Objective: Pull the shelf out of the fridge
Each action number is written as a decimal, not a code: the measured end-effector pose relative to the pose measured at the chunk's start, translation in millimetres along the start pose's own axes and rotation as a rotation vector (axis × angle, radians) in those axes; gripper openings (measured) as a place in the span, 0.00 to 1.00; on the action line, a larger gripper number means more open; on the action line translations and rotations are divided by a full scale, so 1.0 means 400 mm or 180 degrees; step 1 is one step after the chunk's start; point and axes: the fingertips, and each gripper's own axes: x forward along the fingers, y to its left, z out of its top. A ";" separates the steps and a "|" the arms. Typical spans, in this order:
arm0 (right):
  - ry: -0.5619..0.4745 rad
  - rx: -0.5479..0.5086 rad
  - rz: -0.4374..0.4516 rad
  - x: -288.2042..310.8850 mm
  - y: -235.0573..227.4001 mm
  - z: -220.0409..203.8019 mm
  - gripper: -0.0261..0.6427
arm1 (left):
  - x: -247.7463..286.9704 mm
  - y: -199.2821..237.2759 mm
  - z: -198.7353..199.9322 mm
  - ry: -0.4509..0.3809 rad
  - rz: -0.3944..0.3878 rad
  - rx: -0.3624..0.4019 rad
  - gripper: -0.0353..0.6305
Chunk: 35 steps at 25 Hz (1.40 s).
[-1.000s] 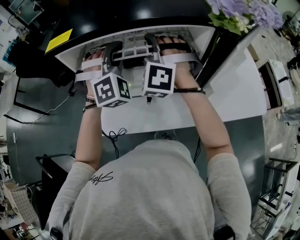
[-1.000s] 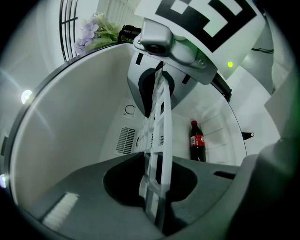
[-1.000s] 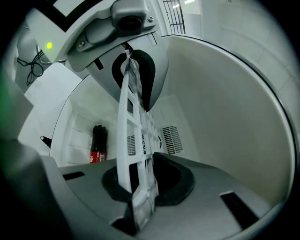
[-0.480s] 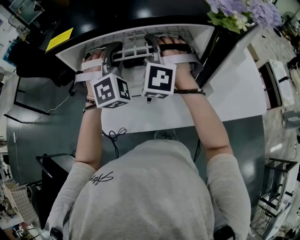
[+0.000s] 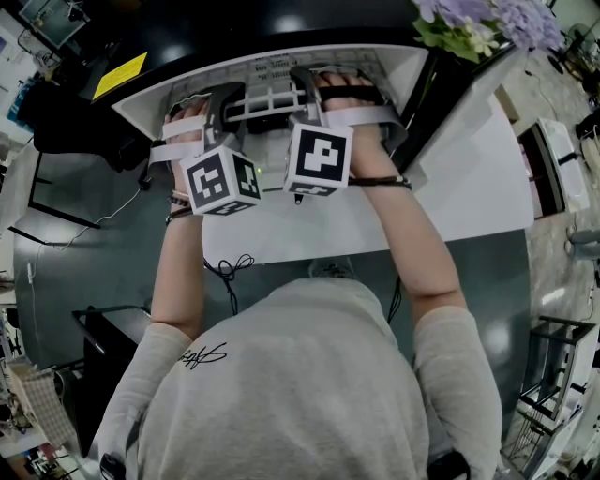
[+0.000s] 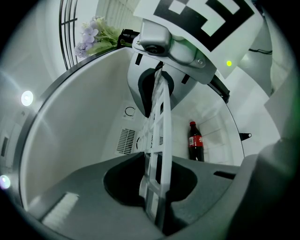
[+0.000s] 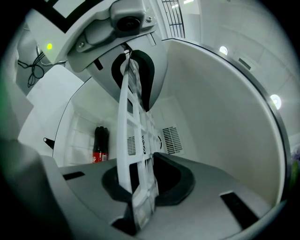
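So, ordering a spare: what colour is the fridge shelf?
White shelf, clearest in the left gripper view.

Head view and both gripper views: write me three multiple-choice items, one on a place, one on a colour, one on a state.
1. Where is the cola bottle?
A. inside the fridge
B. on top of the fridge
C. on the floor

2. What colour are the flowers near the fridge?
A. red
B. purple
C. yellow

3. How do the jaws of the right hand-held gripper stand?
A. wide open and empty
B. shut on the cola bottle
C. shut on the shelf

Key: 1 A, the bottle shows against the fridge's inner wall, beyond the shelf. 2 B, the blooms at the head view's top right are purple. 3 C, the white grid shelf is clamped between the jaws in the right gripper view.
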 end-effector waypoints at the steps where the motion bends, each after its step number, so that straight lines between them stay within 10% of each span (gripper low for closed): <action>1: 0.0007 -0.0009 -0.0014 0.000 -0.001 -0.001 0.11 | -0.001 0.000 0.000 -0.0001 0.0000 0.0000 0.12; 35: 0.0070 -0.0063 -0.0068 -0.034 0.001 -0.001 0.11 | -0.034 -0.010 0.011 -0.0010 -0.0002 0.0007 0.12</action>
